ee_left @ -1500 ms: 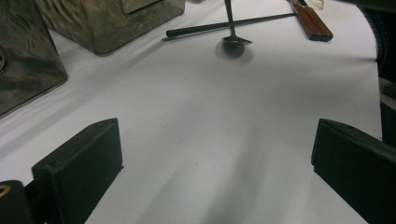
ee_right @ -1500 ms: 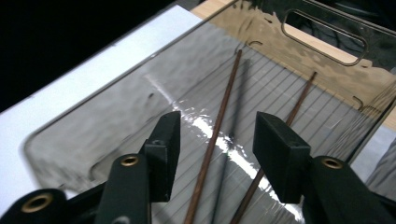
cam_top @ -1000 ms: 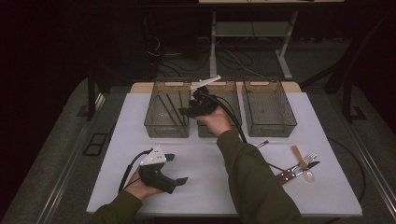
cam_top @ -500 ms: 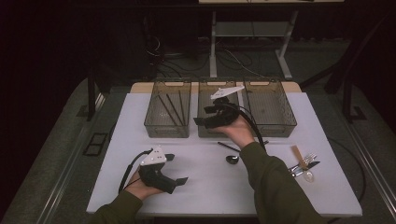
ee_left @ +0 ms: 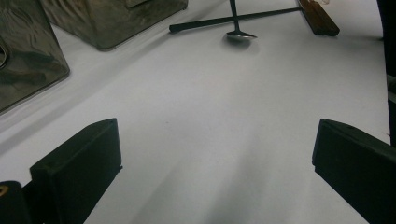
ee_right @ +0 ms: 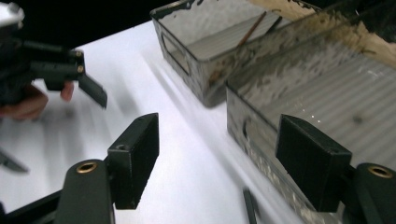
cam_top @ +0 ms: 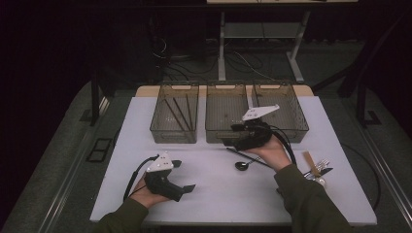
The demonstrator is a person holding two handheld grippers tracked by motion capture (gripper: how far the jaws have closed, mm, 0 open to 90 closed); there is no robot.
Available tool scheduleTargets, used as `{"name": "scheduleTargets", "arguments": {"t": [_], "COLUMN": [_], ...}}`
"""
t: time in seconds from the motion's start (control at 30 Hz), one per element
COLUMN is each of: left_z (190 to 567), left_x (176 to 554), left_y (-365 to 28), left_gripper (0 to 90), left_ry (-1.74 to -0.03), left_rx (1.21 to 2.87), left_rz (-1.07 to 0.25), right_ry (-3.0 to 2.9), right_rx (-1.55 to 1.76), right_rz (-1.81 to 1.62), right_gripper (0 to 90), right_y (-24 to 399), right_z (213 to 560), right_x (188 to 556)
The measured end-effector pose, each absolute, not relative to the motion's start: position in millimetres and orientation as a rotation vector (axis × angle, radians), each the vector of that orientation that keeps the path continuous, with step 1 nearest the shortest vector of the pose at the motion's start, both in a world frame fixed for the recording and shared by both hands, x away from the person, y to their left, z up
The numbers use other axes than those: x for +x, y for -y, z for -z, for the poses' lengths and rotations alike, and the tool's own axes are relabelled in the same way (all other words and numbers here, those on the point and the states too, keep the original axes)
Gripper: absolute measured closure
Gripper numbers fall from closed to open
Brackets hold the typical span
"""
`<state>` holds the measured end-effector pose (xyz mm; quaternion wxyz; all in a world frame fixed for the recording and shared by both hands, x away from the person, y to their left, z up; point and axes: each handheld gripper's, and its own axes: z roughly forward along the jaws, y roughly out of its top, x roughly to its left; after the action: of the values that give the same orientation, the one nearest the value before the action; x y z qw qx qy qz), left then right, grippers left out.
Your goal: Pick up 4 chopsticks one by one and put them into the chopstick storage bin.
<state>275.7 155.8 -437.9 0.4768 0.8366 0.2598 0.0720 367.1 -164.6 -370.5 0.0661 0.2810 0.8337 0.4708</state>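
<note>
Spoon [cam_top: 243, 165] lay on the white table [cam_top: 214, 194], touching a dark stick [cam_top: 252, 158] that crossed over it, at about 7 o'clock from the right gripper [cam_top: 228, 139] and just below that hand. Right gripper hung in front of the middle bin [cam_top: 226, 112] with jaws spread, having just been opening, nothing between them. Left gripper [cam_top: 184, 175] sat near the table's 7 o'clock edge, jaws wide apart and empty too.

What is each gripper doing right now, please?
Left gripper: open, empty, resting low over the table.
Right gripper: open, holding nothing, its jaws have just been opening, beside the middle bin.
</note>
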Motion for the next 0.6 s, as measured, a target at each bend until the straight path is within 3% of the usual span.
{"name": "scheduleTargets", "arguments": {"t": [0.33,0.6], "left_z": [437.3,436.8], "left_x": [275.8,275.5], "left_y": [-156.7,-156.7], "left_gripper": [0.4,0.5], "left_ry": [-0.64,-0.632], "left_rx": [2.047,2.044], "left_rz": [-0.178,-0.176], "right_ry": [-2.484,-2.496], "right_rx": [0.926,0.973], "right_rz": [-1.42,-1.359], "right_gripper": [33.4,43.0], "right_y": [220.3,255.8], "right_z": [385.4,396.0], "right_x": [345.6,332.1]}}
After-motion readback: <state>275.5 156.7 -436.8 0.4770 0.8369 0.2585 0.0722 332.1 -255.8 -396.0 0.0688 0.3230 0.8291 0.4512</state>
